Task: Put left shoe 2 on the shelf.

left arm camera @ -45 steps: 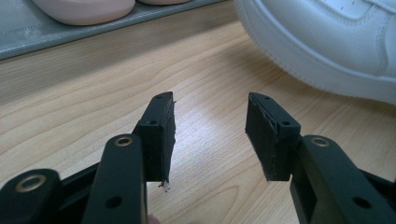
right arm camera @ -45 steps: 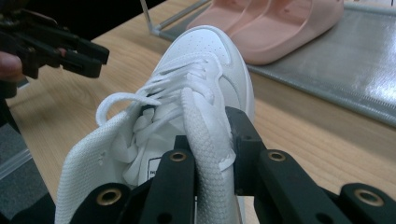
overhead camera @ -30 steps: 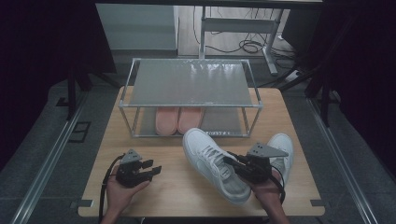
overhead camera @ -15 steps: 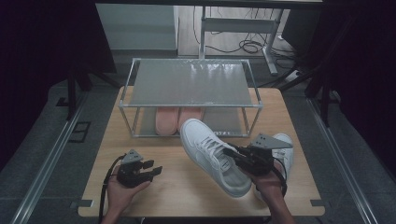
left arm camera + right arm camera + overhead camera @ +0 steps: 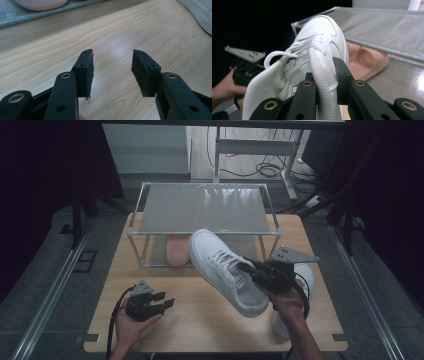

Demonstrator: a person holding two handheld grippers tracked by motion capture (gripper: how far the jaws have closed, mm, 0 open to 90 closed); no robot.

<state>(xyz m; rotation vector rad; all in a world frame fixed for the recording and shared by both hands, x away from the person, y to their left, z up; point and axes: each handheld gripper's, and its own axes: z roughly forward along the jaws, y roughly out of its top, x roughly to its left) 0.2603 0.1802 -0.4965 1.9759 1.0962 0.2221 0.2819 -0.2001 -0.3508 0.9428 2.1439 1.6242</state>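
A white sneaker (image 5: 222,267) hangs tilted above the table, toe pointing at the rack (image 5: 150,207). My right gripper (image 5: 248,270) is shut on the sneaker's collar wall. In the right gripper view the jaws (image 5: 324,72) pinch the padded collar, with the laces and toe (image 5: 322,32) rising ahead. A second white sneaker (image 5: 302,280) lies on the table behind my right hand. My left gripper (image 5: 162,302) rests low over the front left of the table. It is open, with bare wood between its jaws (image 5: 112,72).
The metal rack has a grey mesh top shelf. Pink slippers (image 5: 177,251) sit on its lower shelf and also show in the right gripper view (image 5: 367,60). The wooden table (image 5: 200,320) ends just in front of my hands. Dark floor surrounds it.
My right gripper has lifted the white sneaker up off the table and carried it toward the rack. The left gripper has stayed put.
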